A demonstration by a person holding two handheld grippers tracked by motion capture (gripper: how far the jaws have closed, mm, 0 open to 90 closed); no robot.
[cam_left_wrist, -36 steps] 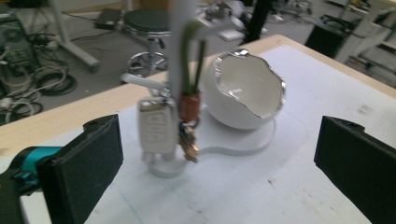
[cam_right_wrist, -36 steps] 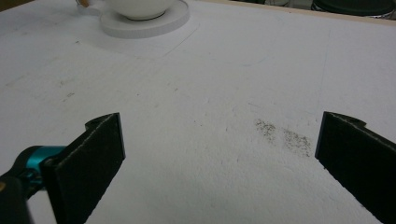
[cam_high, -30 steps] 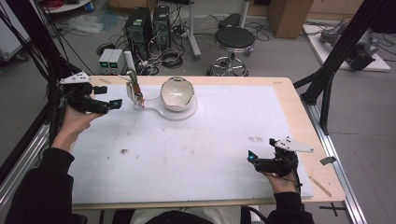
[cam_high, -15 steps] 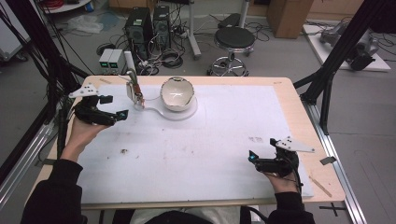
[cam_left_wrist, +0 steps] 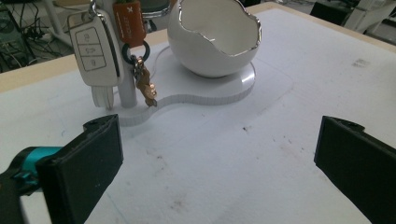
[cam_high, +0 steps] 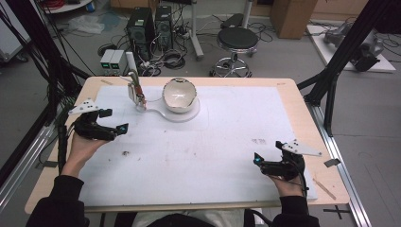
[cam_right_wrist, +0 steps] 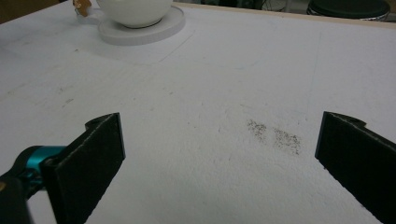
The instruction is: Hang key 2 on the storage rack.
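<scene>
- Right tongs [cam_high: 257,160] low at the near right of the table [cam_high: 227,151], jaws spread wide with nothing between them, bare white surface ahead.
- Faint grey smudge [cam_right_wrist: 275,134] on the table just beyond the right tongs, seen in the right gripper view.
- Left tongs [cam_high: 122,128] at the left side, farther up the table, jaws spread wide and empty, pointed toward the key stand.
- White car key fob [cam_left_wrist: 95,51] hanging upright against the stand's post, just beyond the left tongs, apart from both jaws.
- Orange tag [cam_left_wrist: 127,21] on a black ring beside the fob, with a small brass key [cam_left_wrist: 144,86] dangling below it.
- Flat white base [cam_left_wrist: 205,95] under post and bowl, resting on the table.
- White eggshell-shaped bowl [cam_high: 179,94] with a silver jagged rim, sitting on the round end of the base, right of the keys.
- Black stool [cam_high: 238,39] and computer towers [cam_high: 149,23] on the floor past the far edge.
</scene>
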